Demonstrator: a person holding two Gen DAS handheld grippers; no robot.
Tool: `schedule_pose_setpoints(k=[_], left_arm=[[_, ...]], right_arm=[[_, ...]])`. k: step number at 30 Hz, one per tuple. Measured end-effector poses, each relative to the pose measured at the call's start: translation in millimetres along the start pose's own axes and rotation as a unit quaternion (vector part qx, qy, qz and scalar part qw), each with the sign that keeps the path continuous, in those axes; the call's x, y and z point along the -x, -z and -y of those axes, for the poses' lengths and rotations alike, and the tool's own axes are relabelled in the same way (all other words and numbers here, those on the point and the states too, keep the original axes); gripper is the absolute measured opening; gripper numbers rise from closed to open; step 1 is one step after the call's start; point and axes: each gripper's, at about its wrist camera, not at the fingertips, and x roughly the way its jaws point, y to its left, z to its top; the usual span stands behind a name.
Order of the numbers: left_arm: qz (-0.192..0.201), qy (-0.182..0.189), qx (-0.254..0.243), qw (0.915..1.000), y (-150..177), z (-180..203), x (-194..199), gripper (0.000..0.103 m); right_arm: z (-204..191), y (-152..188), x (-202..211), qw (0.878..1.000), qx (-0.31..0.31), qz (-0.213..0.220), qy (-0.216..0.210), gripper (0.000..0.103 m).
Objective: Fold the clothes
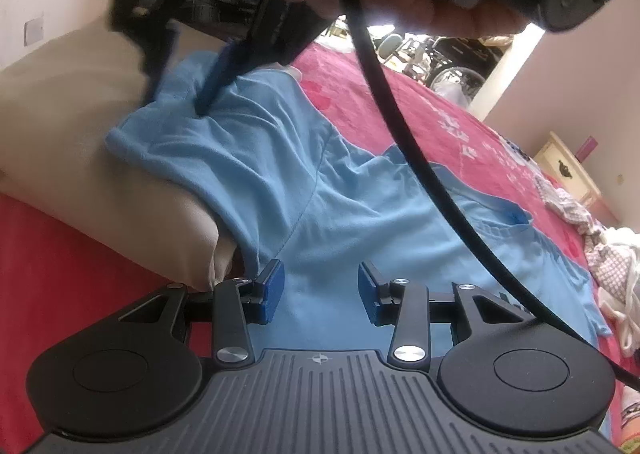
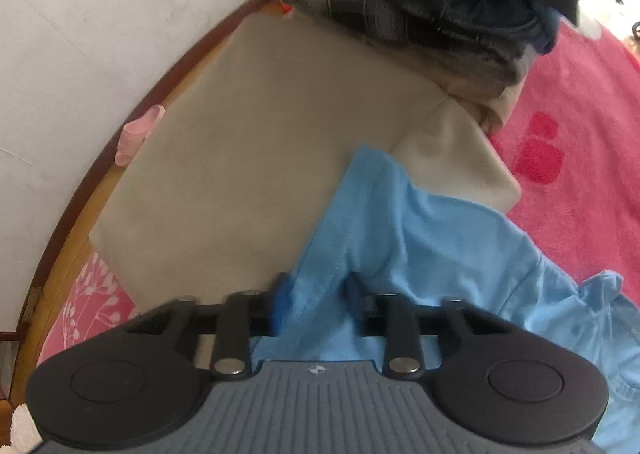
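Note:
A light blue T-shirt (image 1: pixel 320 189) lies spread on the pink bedspread (image 1: pixel 440 109), one sleeve draped over a beige pillow (image 1: pixel 80 141). My left gripper (image 1: pixel 320 294) is open just above the shirt's body, with nothing between its blue pads. My right gripper shows in the left wrist view (image 1: pixel 204 103), coming down onto the sleeve by the pillow. In the right wrist view my right gripper (image 2: pixel 316 298) stands open with the blue sleeve (image 2: pixel 384 221) bunched between its fingers.
A stack of dark folded clothes (image 2: pixel 420 9) sits on the beige pillow (image 2: pixel 240 157) by the wooden headboard (image 2: pixel 80 205). A checked pink garment (image 1: pixel 608 254) lies at the right of the bed. A black cable (image 1: pixel 420 157) crosses the left view.

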Motion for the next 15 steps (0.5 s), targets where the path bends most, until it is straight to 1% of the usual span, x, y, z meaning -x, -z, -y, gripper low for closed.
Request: schedule_pose_setpoints(k=[2,5,7,8,10,15], left_arm=[[0.001,0.004,-0.008,1.0,1,2,0,0.04],[0.005,0.009,-0.032,0.9994,5,10,1,0.04],[0.008,0.013,-0.046,0.9988,6,15,1,0.04],[0.012,0.013,-0.054,0.9984,8,17,2,0.04],[0.021,0.013,-0.072,0.9971,11,22,5,0.04],[0.022,0.009,-0.105,0.9942,18,28,6,0.041]], right_arm=[[13,2,13,1.0,-0.011,0.019,-0.016,0.007],[38,11,45,0.997,-0.032,0.058,-0.038,0.007],[58,14,69,0.993,-0.052,0.088,-0.053,0.007],[67,13,81,0.991,-0.061,0.105,-0.06,0.007],[86,24,100,0.985,-0.08,0.135,-0.069,0.007],[144,71,118,0.964,-0.156,0.192,-0.097,0.007]])
